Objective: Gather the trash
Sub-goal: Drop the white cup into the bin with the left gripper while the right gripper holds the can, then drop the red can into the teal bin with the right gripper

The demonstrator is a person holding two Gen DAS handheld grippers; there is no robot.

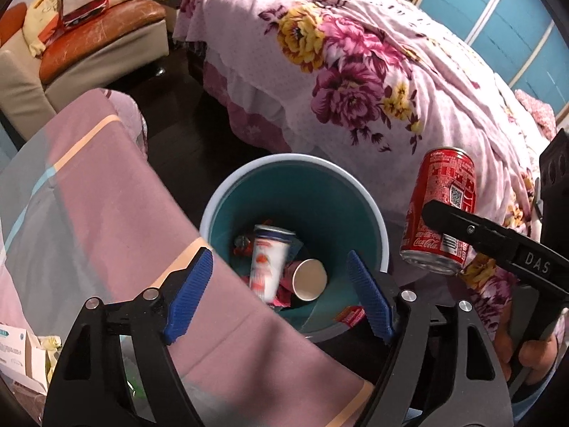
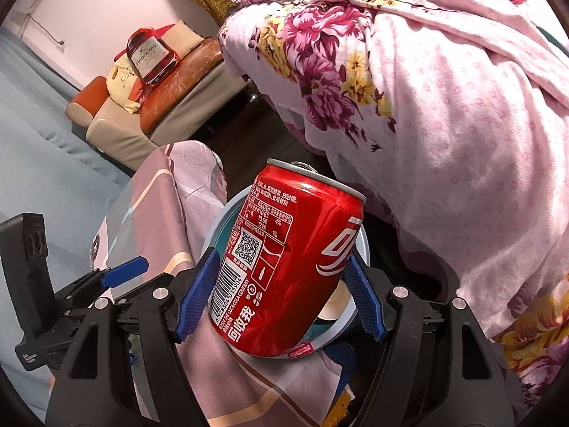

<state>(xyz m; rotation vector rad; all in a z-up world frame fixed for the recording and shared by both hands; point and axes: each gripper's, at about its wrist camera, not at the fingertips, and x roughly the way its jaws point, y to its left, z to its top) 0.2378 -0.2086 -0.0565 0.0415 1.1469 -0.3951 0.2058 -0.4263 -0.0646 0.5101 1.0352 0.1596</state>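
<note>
Over teal bin point(image 1: 370, 210), right claw point(image 2: 284, 291) grips shiny red Coke can point(image 2: 288, 259) w/ barcode; left claw point(image 1: 281, 295) wide, empty.

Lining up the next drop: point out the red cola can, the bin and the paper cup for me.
red cola can point(image 2: 284, 259): right wrist view, middle of its printed side.
bin point(image 1: 370, 210): left wrist view, right part of its pale rim.
paper cup point(image 1: 309, 279): left wrist view, its open mouth, lying inside the bin.

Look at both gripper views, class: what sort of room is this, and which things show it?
Most likely a bedroom in a home: a bed under a floral bedspread, a worn sofa against the wall, and a small waste bin on the dark floor beside the bed.
</note>
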